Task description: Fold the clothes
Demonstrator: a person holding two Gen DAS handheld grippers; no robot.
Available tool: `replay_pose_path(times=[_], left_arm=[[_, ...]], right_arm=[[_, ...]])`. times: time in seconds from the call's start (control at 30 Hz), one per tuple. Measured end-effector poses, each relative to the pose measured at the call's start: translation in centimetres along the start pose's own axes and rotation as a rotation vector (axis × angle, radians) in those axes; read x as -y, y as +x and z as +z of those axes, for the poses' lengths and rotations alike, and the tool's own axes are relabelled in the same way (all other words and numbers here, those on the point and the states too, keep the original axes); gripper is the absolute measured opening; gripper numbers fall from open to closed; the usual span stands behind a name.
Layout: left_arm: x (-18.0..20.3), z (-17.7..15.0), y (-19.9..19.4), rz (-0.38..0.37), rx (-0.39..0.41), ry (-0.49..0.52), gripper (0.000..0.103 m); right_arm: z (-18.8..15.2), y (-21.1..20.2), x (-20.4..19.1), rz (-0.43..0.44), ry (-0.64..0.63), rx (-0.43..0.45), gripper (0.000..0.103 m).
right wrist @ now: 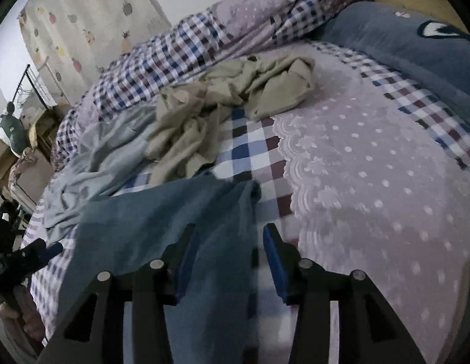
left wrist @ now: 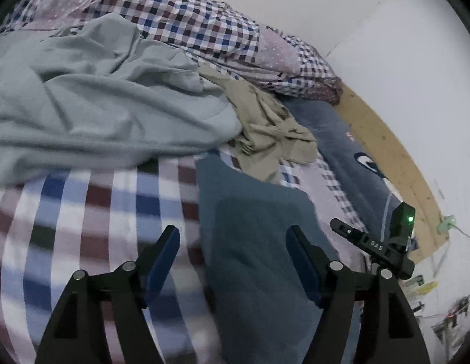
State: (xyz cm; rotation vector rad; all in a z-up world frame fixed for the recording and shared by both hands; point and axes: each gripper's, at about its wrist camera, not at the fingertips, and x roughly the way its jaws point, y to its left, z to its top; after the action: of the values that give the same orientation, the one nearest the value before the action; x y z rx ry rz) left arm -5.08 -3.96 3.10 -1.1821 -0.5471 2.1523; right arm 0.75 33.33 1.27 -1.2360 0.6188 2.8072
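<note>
Hovering over the bed, the left tool (left wrist: 233, 261) has its two blue-padded fingers spread wide with nothing between them; below the gap lies the teal garment (left wrist: 259, 242), a dull blue-green cloth spread mostly flat on the checked bedsheet (left wrist: 92, 212). The right tool (right wrist: 228, 261) is parted too, and the garment's right-hand edge (right wrist: 174, 212) lies under its gap; whether the pads touch the cloth cannot be told, as this part is blurred. The garment's far edge is bunched into a small fold at its right corner. At the right of the left view, the black body of the right tool shows a green light, just beside the garment. In the right view a hand (right wrist: 22, 318) grips the left tool low at the left edge.

Beyond the teal cloth, a crumpled beige garment (left wrist: 271, 130) lies in a heap, touching a rumpled pale grey-green garment (left wrist: 98, 100) to its left. A checked quilt (left wrist: 189, 21) is piled behind, and a blue pillow (right wrist: 401, 48) lies at the headboard end.
</note>
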Motion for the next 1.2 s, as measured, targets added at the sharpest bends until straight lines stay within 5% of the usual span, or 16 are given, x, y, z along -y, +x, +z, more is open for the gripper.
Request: replay_pose_path(times=[0.37, 0.47, 0.5, 0.57, 0.63, 0.83, 1.0, 1.13, 1.2], left_arm=[[-0.2, 4.8, 6.5, -0.017, -0.031, 0.096, 0.073], [0.3, 5.0, 7.6, 0.002, -0.044, 0.124, 0.042], [0.3, 5.0, 7.8, 0.004, -0.041, 0.121, 0.037], [-0.3, 5.2, 7.8, -0.011, -0.016, 0.086, 0.019], [-0.9, 5.0, 7.3, -0.011, 0.015, 0.060, 0.014], [-2.6, 4.1, 5.5, 0.009, 0.118, -0.005, 0.013], [-3.5, 3.7, 5.2, 0.024, 0.144, -0.036, 0.017], [-4.2, 3.7, 5.2, 0.039, 0.123, -0.069, 0.052], [-4.8, 3.5, 5.1, 0.020, 0.112, -0.101, 0.053]], right_arm=[[2.4, 5.8, 3.3, 0.155, 0.095, -0.055, 0.049], [2.5, 5.9, 2.3, 0.167, 0.045, -0.047, 0.022], [2.5, 5.8, 1.8, 0.160, 0.025, -0.039, 0.002], [2.5, 5.2, 0.9, 0.139, -0.015, -0.010, 0.001], [3.0, 3.7, -0.1, 0.098, -0.057, 0.067, 0.001], [4.4, 1.7, -2.9, 0.036, -0.144, 0.206, 0.001], [4.0, 6.6, -2.5, -0.022, -0.142, 0.099, 0.001], [4.2, 8.4, 0.3, -0.074, -0.021, 0.033, 0.006], [4.2, 7.9, 1.7, -0.087, 0.048, 0.035, 0.013]])
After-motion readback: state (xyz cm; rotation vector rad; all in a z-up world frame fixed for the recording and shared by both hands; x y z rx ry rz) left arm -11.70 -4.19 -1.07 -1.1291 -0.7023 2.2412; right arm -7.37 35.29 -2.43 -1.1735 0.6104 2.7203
